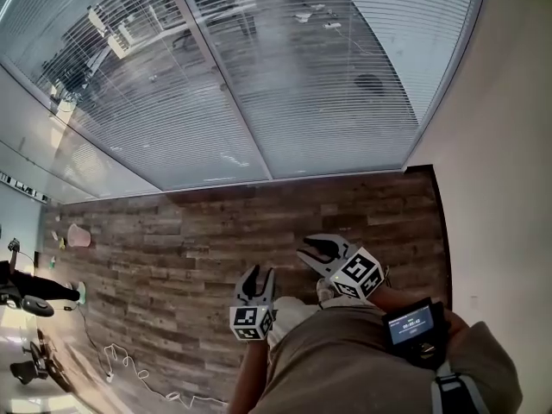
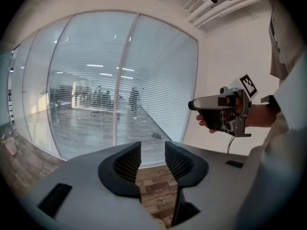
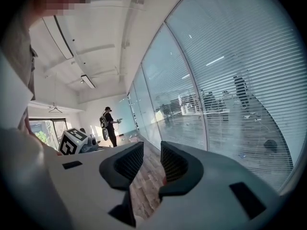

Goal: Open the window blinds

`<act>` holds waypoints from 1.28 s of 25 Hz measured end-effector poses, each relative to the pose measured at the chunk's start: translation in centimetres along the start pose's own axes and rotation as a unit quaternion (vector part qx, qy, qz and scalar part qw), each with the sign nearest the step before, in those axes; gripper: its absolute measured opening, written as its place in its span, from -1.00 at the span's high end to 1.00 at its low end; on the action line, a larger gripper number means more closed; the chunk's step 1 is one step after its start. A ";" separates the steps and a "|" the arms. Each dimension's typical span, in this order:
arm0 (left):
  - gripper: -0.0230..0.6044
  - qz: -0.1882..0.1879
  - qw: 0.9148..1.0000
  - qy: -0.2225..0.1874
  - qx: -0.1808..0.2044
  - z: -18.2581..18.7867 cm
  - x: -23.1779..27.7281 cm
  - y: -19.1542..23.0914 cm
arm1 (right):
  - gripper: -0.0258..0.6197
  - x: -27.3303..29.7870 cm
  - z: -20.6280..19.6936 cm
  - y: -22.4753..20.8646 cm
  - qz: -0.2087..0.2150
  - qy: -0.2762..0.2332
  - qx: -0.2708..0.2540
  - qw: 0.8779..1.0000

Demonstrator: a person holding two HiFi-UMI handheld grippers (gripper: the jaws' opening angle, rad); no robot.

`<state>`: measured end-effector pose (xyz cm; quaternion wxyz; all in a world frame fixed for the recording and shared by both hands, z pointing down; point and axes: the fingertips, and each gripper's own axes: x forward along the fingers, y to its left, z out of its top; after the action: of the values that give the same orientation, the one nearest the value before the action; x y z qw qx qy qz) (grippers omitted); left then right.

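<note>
Closed white slatted blinds cover the tall glass panes beyond a wood floor. The blinds fill the left gripper view, and in the right gripper view the blinds run along the right side. My left gripper hangs over the floor, its jaws apart and nothing between them; the same left gripper faces the window. My right gripper sits just to its right, a little nearer the glass, and is also open and empty. In its own view the right gripper points along the window wall. Neither gripper touches the blinds.
A white wall meets the window at the right corner. A metal mullion divides the panes. At the left stand a pink bin and dark equipment, with cables on the floor. Another person stands far down the room.
</note>
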<state>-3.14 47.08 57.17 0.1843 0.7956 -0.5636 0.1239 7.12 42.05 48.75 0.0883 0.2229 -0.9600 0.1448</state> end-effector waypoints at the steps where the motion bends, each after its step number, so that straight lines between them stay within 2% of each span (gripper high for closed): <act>1: 0.44 0.001 1.000 -0.001 -0.001 0.1 -0.3 -0.1 | 0.56 0.1 0.1 0.3 0.003 -0.002 0.000 1.000; 6: 0.45 -0.004 1.000 -0.003 0.005 1.1 -1.2 -0.4 | 0.56 1.0 1.2 1.5 0.012 -0.004 -0.001 1.000; 10: 0.44 -0.016 1.000 0.002 0.002 -0.5 -3.8 -0.7 | 0.56 1.1 0.4 4.3 0.006 -0.005 0.000 1.000; 16: 0.44 -0.058 0.998 0.004 0.019 -1.3 -6.9 -0.9 | 0.56 1.2 0.5 8.1 -0.021 -0.013 0.001 1.000; 21: 0.44 -0.089 0.996 0.002 0.032 -3.9 -12.9 0.0 | 0.56 3.4 -0.8 14.8 -0.027 -0.018 -0.007 0.999; 25: 0.44 -0.098 0.995 -0.003 0.035 -5.8 -18.4 1.3 | 0.56 5.9 -1.4 20.9 -0.020 -0.012 -0.022 0.999; 32: 0.44 -0.095 0.995 -0.024 0.004 -7.8 -25.0 6.6 | 0.56 8.7 -3.7 29.3 -0.032 0.006 -0.050 0.998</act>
<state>-17.60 69.82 55.06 0.1787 0.8487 -0.4896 0.0892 -13.47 64.92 47.22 0.1102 0.2480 -0.9578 0.0952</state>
